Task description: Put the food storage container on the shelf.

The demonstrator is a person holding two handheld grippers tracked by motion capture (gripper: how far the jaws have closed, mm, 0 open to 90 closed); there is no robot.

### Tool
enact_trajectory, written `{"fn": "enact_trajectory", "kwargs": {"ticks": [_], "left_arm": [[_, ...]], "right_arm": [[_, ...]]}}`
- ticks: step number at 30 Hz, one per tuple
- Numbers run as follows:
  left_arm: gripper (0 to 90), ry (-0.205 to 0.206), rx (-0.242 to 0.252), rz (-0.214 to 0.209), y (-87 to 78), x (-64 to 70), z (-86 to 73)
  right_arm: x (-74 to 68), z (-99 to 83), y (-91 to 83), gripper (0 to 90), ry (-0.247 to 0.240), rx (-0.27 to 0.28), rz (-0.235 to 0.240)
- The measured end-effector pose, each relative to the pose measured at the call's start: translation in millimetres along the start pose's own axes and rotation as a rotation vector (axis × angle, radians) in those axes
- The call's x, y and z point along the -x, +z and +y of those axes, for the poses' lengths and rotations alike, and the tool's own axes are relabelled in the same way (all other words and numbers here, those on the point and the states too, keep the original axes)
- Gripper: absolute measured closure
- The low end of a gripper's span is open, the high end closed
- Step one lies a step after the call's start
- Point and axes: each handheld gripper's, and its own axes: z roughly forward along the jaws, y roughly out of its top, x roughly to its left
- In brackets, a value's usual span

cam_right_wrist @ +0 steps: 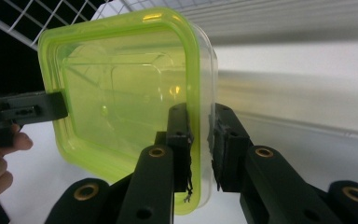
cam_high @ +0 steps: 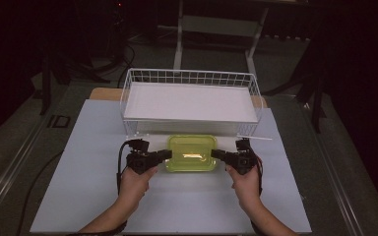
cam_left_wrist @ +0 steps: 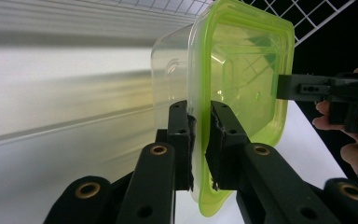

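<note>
- Jaws of the left gripper [cam_left_wrist: 199, 140] are closed on the rim of the green-lidded container [cam_left_wrist: 233, 93]: in the left gripper view one pad sits on the clear tub side, the other on the lid side, with the lime edge pinched between them.
- Jaws of the right gripper [cam_right_wrist: 200, 140] clamp the opposite rim the same way in the right gripper view, one pad on either side of the lid's edge.
- Each gripper view also catches the other gripper's black jaw tip at the far rim, with a few of the person's fingers behind it.
- From the high view the container [cam_high: 191, 153] sits low over the white table [cam_high: 93, 196], held between the left gripper [cam_high: 163, 155] and the right gripper [cam_high: 217, 154]; whether its base rests on the table or is raised off it I cannot tell.
- Hidden or unclear: the lid's glare washes out the inside of the tub, so any contents cannot be made out; the pads cover the pinched stretch of rim.
- Edges: the container's far side lies just beside the front wall of the white wire basket [cam_high: 128, 93], which stands on the table's far half.
- Open table lies to the left, to the right and toward the person; both forearms enter from the bottom edge.
</note>
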Motion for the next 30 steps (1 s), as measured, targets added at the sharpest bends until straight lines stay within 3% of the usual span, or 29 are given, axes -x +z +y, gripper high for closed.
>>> {"fn": "enact_trajectory", "kwargs": {"ticks": [7,10,20,24,30], "left_arm": [[80.9,0.013,0.022,0.006,11.8,-12.8,3.5],[81.0,-0.013,0.021,0.013,18.1,-19.2,3.7],[81.0,-0.041,0.021,0.011,33.6,-34.9,2.1],[80.9,-0.043,0.021,0.010,38.9,-38.6,3.1],[80.8,-0.053,0.029,0.015,45.5,-44.4,3.2]], "right_arm": [[8.9,7.0,13.3,78.6,0.011,0.010,0.000],[9.6,7.3,19.4,78.5,0.000,0.019,-0.030],[14.7,6.7,34.0,78.6,0.006,0.015,-0.073],[19.8,6.6,38.9,78.5,0.035,0.013,-0.068],[23.2,5.9,44.7,78.4,0.021,0.034,-0.090]]}}
